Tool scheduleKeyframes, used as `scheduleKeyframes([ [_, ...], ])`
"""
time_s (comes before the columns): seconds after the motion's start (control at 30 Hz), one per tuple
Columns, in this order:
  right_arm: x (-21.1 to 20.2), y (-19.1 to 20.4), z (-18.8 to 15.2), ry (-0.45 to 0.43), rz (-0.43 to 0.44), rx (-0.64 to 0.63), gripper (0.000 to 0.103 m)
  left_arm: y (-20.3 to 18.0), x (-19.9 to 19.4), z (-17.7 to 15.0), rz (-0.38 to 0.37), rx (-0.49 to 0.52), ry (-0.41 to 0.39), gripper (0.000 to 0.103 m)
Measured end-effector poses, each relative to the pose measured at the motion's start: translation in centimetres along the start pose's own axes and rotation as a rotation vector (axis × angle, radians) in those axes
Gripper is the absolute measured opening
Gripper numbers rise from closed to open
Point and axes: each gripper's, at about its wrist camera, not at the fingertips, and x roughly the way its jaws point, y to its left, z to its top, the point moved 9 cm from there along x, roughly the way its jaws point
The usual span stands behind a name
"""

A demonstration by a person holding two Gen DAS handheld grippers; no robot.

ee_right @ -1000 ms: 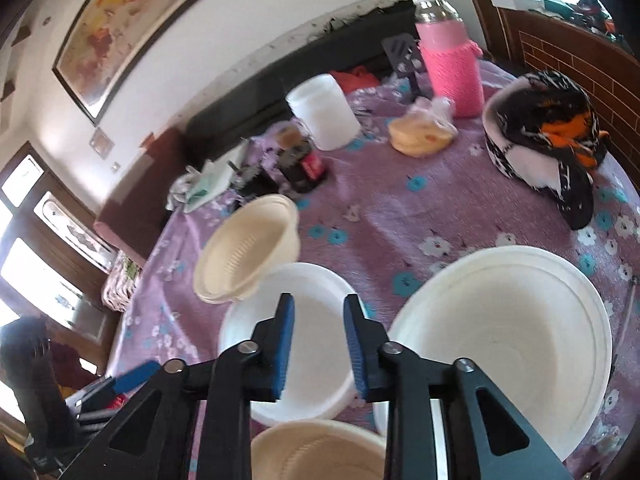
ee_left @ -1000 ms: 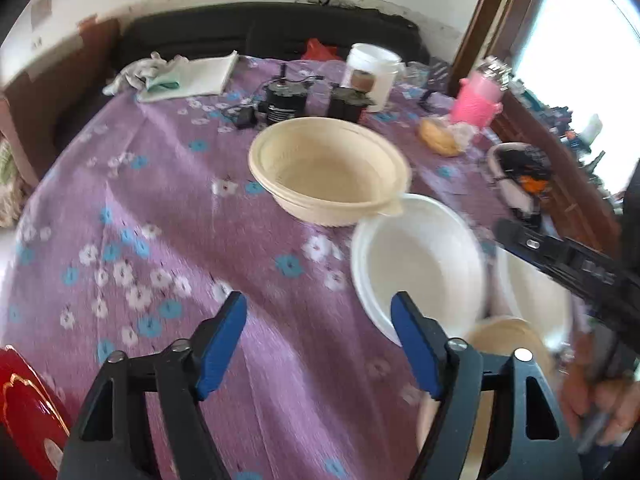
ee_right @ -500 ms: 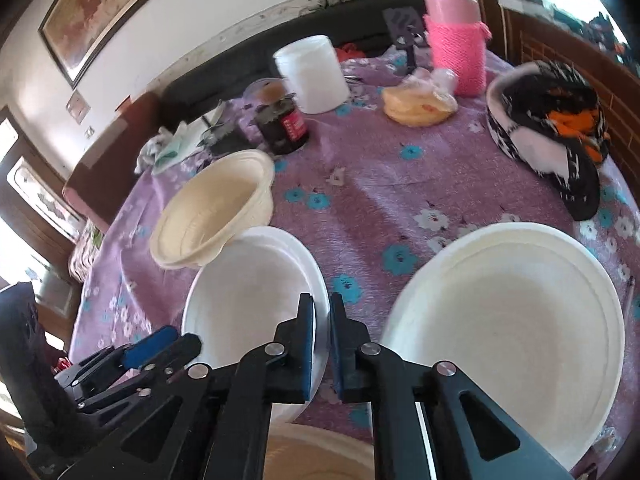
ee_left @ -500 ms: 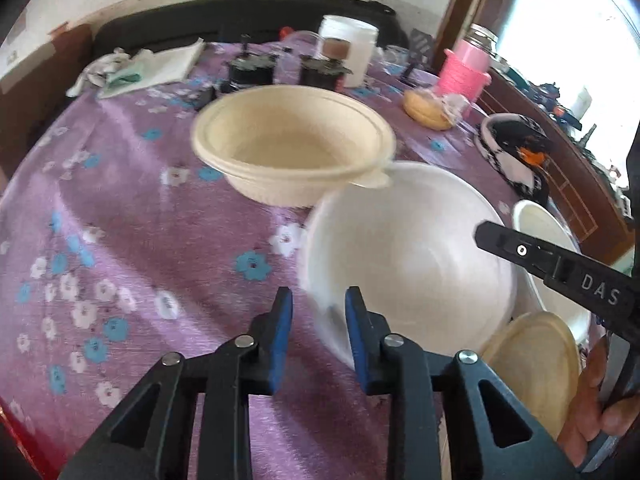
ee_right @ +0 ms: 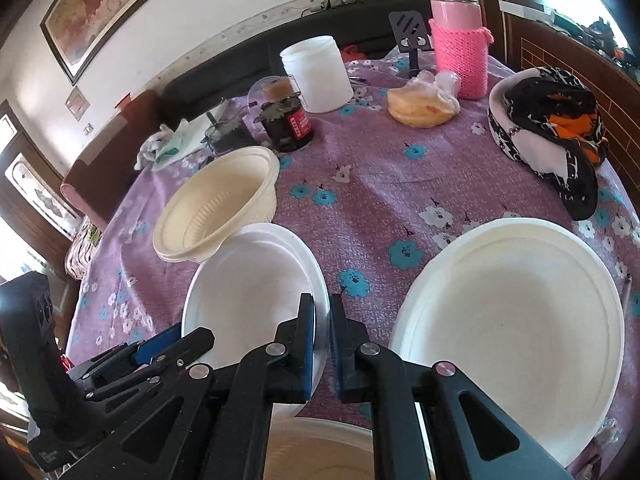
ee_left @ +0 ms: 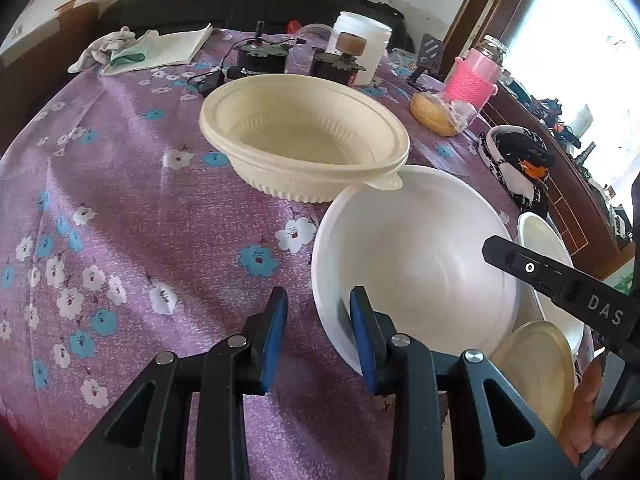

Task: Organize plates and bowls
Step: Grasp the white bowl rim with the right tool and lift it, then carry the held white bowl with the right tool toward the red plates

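Note:
A white bowl (ee_left: 420, 260) sits on the purple flowered cloth, its far rim touching a cream ribbed bowl (ee_left: 304, 140). My left gripper (ee_left: 318, 332) straddles the white bowl's near rim: one pad is inside, the other stands clear outside, and the jaws are opening. In the right wrist view my right gripper (ee_right: 322, 336) is shut on the opposite rim of the white bowl (ee_right: 256, 276). The cream ribbed bowl (ee_right: 216, 204) lies behind it, and a large white plate (ee_right: 508, 312) lies to the right. Another cream bowl (ee_right: 320, 456) shows under the fingers.
At the back stand a white jar (ee_right: 316, 76), a dark jar (ee_right: 288, 124), a pink-sleeved bottle (ee_right: 460, 52) and bagged bread (ee_right: 424, 104). A patterned cap (ee_right: 552, 132) lies at the right. A cloth (ee_left: 120, 48) lies far left. A hand (ee_left: 592, 412) holds the right gripper.
My left gripper dropped to the white bowl's near rim and its jaws narrowed from wide. The right gripper's jaws closed onto the bowl's other rim.

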Motion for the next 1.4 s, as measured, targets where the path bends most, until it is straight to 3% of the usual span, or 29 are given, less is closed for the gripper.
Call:
scheduleKeyframes([
  [0.07, 0.2, -0.2, 0.0, 0.004, -0.009, 0.004, 0.008, -0.1, 0.0, 0.0, -0.011, 0.004, -0.005, 0.030],
  [0.17, 0.2, -0.3, -0.1, 0.006, 0.002, 0.013, 0.009, -0.6, -0.2, -0.1, -0.026, 0.014, -0.006, 0.016],
  [0.5, -4.2, 3.3, -0.1, -0.083, 0.023, -0.070, 0.009, -1.0, -5.3, -0.1, 0.102, 0.077, -0.098, 0.020],
  [0.77, -6.7, 7.4, -1.3, -0.125, 0.097, -0.156, 0.009, 1.1, -9.6, -2.7, 0.118, 0.048, -0.096, 0.023],
  [1.07, -7.6, 12.0, -7.4, -0.076, 0.204, -0.213, 0.011, 4.3, -14.1, -7.8, 0.142, 0.030, -0.087, 0.028],
  [1.4, -8.3, 11.3, -16.3, 0.020, 0.212, -0.188, 0.013, 4.6, -15.0, -14.3, 0.112, 0.071, -0.045, 0.029],
])
